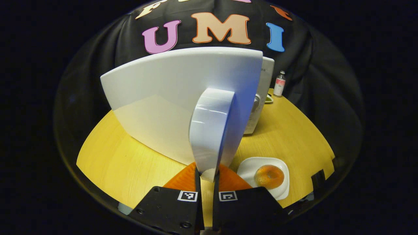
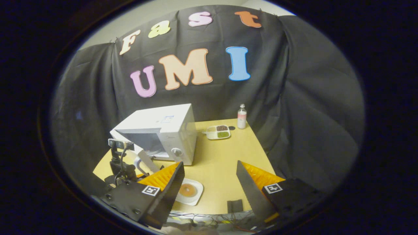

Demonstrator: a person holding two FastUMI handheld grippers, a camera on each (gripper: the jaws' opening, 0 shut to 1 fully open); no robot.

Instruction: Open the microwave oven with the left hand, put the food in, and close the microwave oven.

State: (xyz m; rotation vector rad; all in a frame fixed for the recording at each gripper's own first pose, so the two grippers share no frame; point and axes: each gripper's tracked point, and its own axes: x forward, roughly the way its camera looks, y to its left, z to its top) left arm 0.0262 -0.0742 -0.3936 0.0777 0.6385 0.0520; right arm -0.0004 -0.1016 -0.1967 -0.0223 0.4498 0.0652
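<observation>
The left gripper (image 1: 207, 178) has its jaws clenched on the door handle (image 1: 210, 130) of the microwave (image 2: 163, 133), a stiff, glossy, maybe slippery bar. The right gripper (image 2: 209, 182) hangs released over the desk (image 2: 222, 156); just below it the doughnut (image 2: 188, 190), probably light and soft, is best lifted by its plate (image 2: 197, 192) rim.

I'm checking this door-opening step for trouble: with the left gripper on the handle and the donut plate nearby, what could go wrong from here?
The left gripper pinches only the bottom tip of the door handle, so it might slip off. The microwave door swings out over the table toward the plate with the donut, and could nudge it. The right gripper hangs open above that plate.
</observation>
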